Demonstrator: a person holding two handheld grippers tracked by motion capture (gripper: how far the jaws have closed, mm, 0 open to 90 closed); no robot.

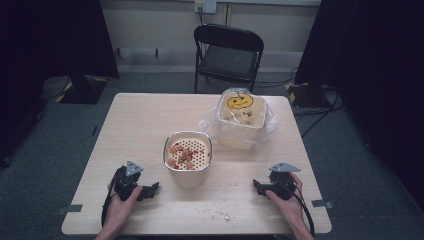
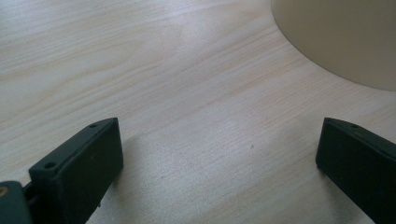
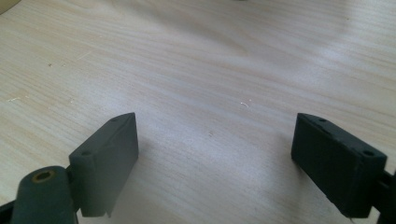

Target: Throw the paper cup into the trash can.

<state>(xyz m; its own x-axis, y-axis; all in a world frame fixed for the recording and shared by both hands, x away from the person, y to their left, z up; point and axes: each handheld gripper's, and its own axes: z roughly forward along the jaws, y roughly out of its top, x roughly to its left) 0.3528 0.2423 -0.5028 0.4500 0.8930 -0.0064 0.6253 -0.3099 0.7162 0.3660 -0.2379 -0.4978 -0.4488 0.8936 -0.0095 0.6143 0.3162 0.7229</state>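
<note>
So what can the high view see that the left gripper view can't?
The high view alone takes in the food scraps on the perforated insert of the near container, the bag-lined bin with its yellow face, the crumbs near the front edge, the folding chair, both hands and the right gripper.

The left gripper view alone gives a close look at the left gripper, its jaws wide apart with bare wood between them.

Both share the wooden table and the near container's beige side.
</note>
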